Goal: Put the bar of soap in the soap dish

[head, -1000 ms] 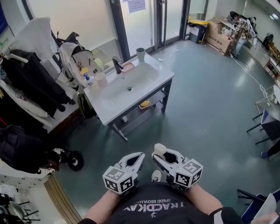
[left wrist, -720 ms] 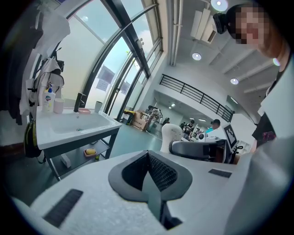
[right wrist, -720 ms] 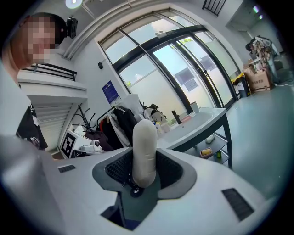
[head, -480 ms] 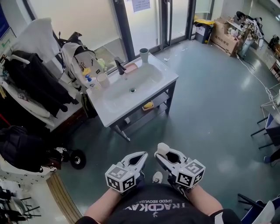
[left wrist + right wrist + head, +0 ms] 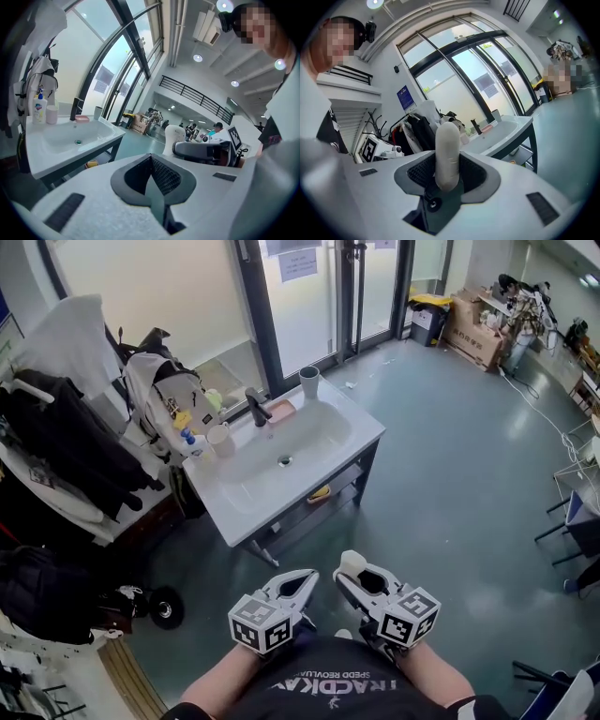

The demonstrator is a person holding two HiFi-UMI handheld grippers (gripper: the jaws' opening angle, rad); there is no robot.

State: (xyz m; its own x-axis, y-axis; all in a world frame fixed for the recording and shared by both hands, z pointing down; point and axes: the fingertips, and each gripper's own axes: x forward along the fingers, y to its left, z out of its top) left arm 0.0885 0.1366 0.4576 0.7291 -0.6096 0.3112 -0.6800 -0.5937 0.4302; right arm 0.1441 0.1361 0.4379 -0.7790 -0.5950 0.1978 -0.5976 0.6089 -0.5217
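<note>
A cream bar of soap point(image 5: 351, 564) stands upright between the jaws of my right gripper point(image 5: 349, 572), which is shut on it; in the right gripper view the soap point(image 5: 447, 154) fills the gap in the right gripper point(image 5: 447, 165). My left gripper point(image 5: 307, 577) is beside it, shut and empty, its jaws meeting in the left gripper view point(image 5: 151, 158). Both are held close to my body, well short of the white sink point(image 5: 333, 463). A pink soap dish point(image 5: 279, 410) sits on the sink's back edge, right of the black faucet point(image 5: 255, 407).
A grey cup point(image 5: 308, 381), a white cup point(image 5: 219, 439) and a pump bottle point(image 5: 192, 442) stand on the sink top. A yellow item point(image 5: 322, 492) lies on the lower shelf. Coats and a backpack point(image 5: 164, 390) hang at left. Cardboard boxes point(image 5: 473, 329) stand far right.
The sink has drifted right and slightly down in the head view. Both grippers sit a little lower in the frame, side by side as before, the soap still held.
</note>
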